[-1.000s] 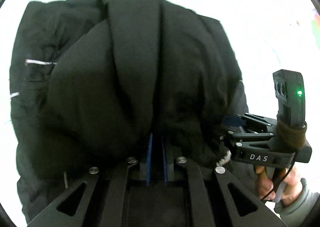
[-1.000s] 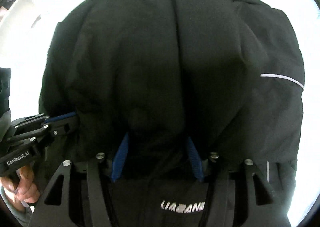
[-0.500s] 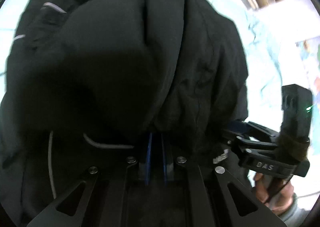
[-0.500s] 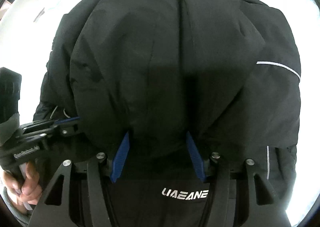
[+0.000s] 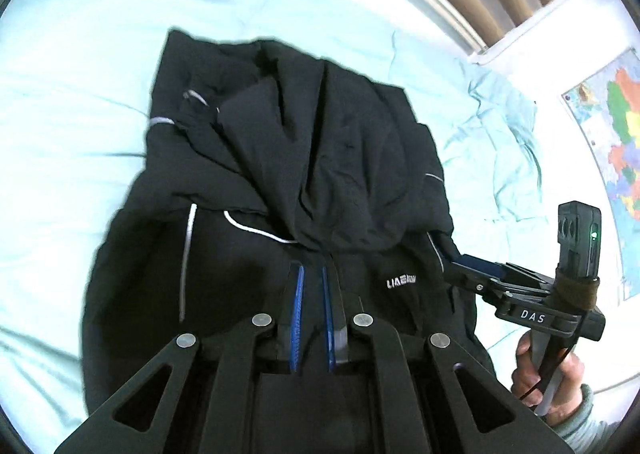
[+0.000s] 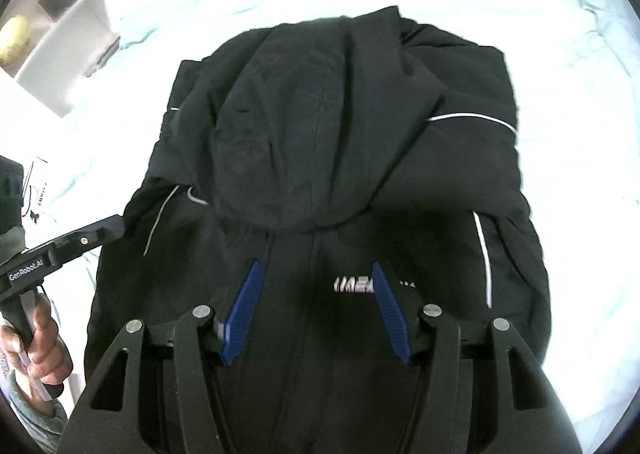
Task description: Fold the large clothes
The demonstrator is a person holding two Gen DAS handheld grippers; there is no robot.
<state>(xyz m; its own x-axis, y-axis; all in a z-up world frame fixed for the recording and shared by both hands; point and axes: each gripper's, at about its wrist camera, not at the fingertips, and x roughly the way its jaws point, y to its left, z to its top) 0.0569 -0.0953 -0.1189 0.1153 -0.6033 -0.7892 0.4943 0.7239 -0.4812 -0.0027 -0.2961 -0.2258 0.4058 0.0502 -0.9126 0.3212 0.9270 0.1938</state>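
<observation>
one black jacket [image 5: 320, 173] lies on the pale bed sheet [image 5: 80, 73], hood folded down over the chest. judgement: smooth the hood flat before the next fold. left claw [image 5: 312, 310] nearly closed, nothing visibly between the pads. right claw [image 6: 316, 306] wide open, empty, above the chest logo.

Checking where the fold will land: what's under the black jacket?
The black jacket lies on a pale blue bed sheet, visible all around it. Whatever lies directly beneath the jacket is covered, so it cannot be seen.
</observation>
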